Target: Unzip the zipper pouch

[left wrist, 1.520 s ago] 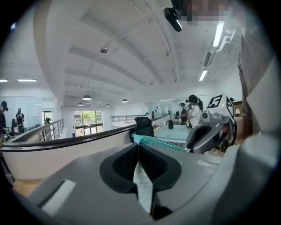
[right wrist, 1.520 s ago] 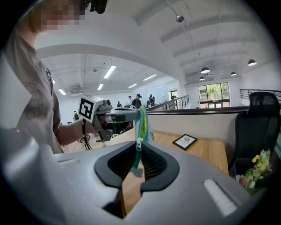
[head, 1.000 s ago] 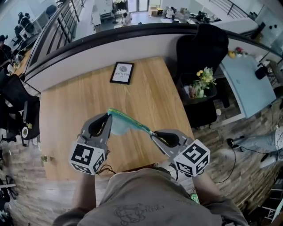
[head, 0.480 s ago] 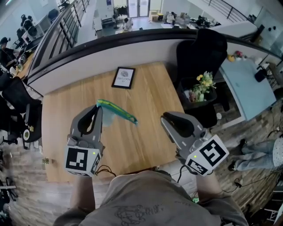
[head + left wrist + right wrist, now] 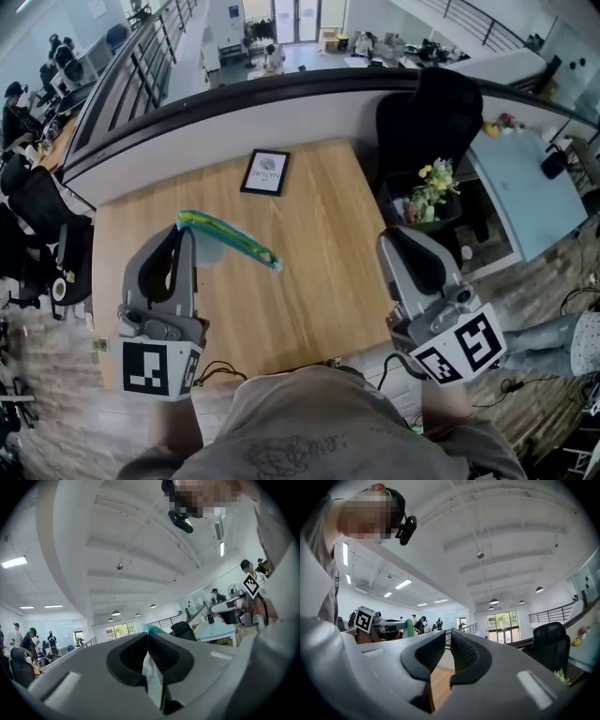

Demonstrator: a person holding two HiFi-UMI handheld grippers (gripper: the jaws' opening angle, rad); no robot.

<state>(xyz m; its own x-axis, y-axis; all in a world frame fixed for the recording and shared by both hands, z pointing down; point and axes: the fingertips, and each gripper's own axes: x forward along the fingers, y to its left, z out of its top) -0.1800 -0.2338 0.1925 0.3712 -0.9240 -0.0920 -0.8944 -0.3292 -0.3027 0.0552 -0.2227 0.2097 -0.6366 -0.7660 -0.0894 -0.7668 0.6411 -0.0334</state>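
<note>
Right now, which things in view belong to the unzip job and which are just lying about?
Job: zipper pouch, clamped in the left gripper; right gripper, fingers slightly apart, empty.
Lying about: framed card on the table; flowers; black chair.

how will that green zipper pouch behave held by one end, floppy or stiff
Probably floppy: the zipper pouch is thin fabric, creased between the left gripper's fingers. Likely light: a pinch at one end carries it. It may swing.

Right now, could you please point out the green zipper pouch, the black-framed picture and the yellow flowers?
green zipper pouch [image 5: 230, 239], head view, green zipper edge
black-framed picture [image 5: 265, 172], head view, white centre
yellow flowers [image 5: 433, 176], head view, blooms
</note>
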